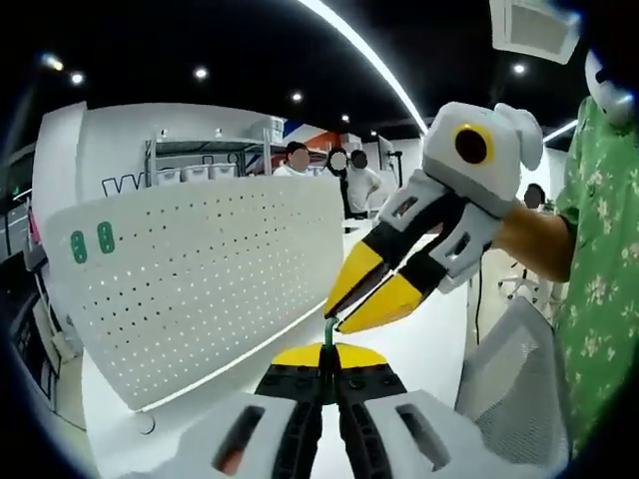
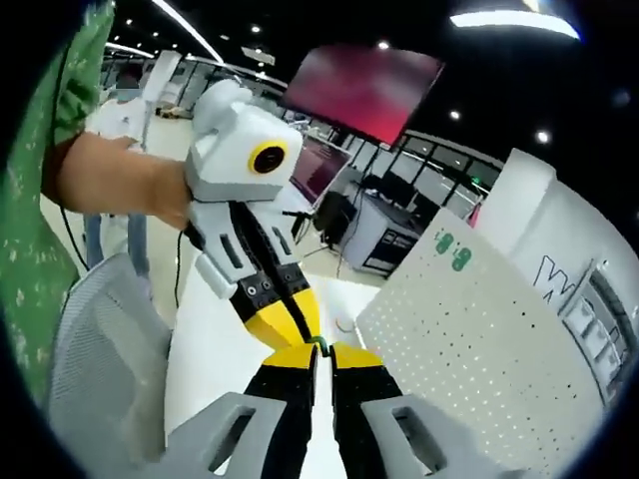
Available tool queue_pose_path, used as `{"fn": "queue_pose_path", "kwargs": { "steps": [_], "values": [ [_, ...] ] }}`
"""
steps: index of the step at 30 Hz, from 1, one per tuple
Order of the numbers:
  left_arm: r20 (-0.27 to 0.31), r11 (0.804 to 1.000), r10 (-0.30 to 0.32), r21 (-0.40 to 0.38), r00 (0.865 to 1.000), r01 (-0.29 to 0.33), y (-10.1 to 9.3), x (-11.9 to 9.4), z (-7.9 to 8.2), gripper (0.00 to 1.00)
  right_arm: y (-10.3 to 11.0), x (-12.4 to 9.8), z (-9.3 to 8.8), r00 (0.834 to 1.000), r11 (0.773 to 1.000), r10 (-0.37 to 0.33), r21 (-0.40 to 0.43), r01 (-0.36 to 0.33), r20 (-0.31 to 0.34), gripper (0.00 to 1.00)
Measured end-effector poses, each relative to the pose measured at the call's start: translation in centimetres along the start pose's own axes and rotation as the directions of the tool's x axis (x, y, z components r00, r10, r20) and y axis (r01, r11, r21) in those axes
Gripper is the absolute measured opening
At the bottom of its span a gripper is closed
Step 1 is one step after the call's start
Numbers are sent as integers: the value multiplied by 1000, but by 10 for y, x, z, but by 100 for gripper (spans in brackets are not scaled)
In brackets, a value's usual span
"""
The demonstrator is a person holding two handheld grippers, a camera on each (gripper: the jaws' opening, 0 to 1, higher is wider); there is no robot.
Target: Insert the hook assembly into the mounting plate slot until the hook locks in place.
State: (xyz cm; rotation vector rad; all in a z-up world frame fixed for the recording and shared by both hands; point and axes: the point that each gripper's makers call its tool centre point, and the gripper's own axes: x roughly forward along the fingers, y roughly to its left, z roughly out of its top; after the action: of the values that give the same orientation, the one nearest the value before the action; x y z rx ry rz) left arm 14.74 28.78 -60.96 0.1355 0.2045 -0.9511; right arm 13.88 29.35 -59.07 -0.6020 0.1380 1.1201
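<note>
You're over a white table (image 1: 419, 349) in an open office, with the white pegboard (image 1: 200, 279) standing at nine o'clock in the left gripper view. Your left gripper (image 1: 328, 357) and right gripper (image 1: 351, 309) both pinch the thin green hook (image 1: 327, 334). Its long axis runs up from your left jaws toward twelve o'clock, well apart from the board.

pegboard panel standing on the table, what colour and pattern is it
The perforated pegboard panel is white with a regular grid of small holes and two green marks; left gripper view shows it best.

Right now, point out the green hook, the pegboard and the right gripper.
green hook (image 1: 328, 344), left gripper view, its thin stem.
pegboard (image 1: 200, 279), left gripper view, its perforated white face.
right gripper (image 1: 351, 302), left gripper view, between its yellow tips.
</note>
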Motion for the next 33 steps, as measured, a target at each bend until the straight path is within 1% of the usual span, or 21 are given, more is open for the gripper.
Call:
{"fn": "queue_pose_path", "kwargs": {
  "steps": [2,4,5,6,9,11,12,13,14,15,16,17,18,19,20,22,23,25,27,31,33],
  "values": [
    [19,1000,14,-22,1000,-14,3,-1,1,3,-1,0,-3,1000,997,10,74,-11,6,7],
    [52,998,29,-52,998,-26,6,-3,4,3,-2,-1,-4,999,986,21,163,-26,33,6],
    [66,997,32,-66,997,-27,7,-4,5,3,-3,-2,-5,998,973,29,226,-40,52,7],
    [78,997,34,-77,996,-28,8,-5,6,3,-4,-3,-4,997,966,29,256,-46,69,7],
    [126,994,43,-105,991,-30,12,-9,10,3,-6,-4,-7,994,924,45,375,-79,99,6],
    [176,991,42,-135,983,-18,13,-11,16,3,-6,-4,-8,991,896,56,433,-102,119,6],
    [207,989,37,-148,978,-6,12,-12,20,3,-6,-4,-7,990,888,55,446,-107,128,6],
    [222,988,36,-155,974,-1,12,-13,22,3,-6,-4,-7,989,885,57,452,-113,136,6],
    [232,988,33,-154,972,3,12,-14,23,3,-5,-4,-6,987,874,65,469,-127,145,6],
    [244,988,30,-153,969,8,12,-15,24,3,-3,-3,-4,985,856,74,497,-144,159,6],
    [258,988,30,-152,966,10,12,-15,26,3,-3,-3,-2,982,845,78,511,-156,171,6],
    [266,989,29,-149,963,11,12,-16,27,3,-2,-4,0,980,825,82,539,-171,184,6],
    [279,989,28,-146,960,14,11,-16,29,3,-3,-4,0,979,820,82,545,-173,187,6],
    [289,989,26,-144,957,16,11,-17,30,3,-4,-5,2,976,801,76,570,-181,202,6],
    [305,990,26,-141,952,18,11,-18,33,3,-6,-5,2,976,791,71,585,-180,204,6],
    [318,989,25,-145,948,22,11,-18,34,3,-9,-6,0,977,774,62,608,-177,205,6],
    [324,989,26,-145,946,23,10,-18,35,3,-10,-6,-1,977,771,61,612,-176,204,6],
    [330,990,27,-137,943,20,9,-17,37,3,-9,-6,0,974,745,66,638,-193,216,6],
    [340,992,28,-125,940,15,8,-17,39,3,-7,-6,3,969,712,76,668,-219,237,7],
    [353,994,24,-111,935,16,6,-16,43,3,-10,-6,-1,972,698,61,687,-203,226,9],
    [355,995,25,-99,935,11,6,-16,44,3,-10,-6,-1,969,663,62,716,-219,239,10]
  ]
}}
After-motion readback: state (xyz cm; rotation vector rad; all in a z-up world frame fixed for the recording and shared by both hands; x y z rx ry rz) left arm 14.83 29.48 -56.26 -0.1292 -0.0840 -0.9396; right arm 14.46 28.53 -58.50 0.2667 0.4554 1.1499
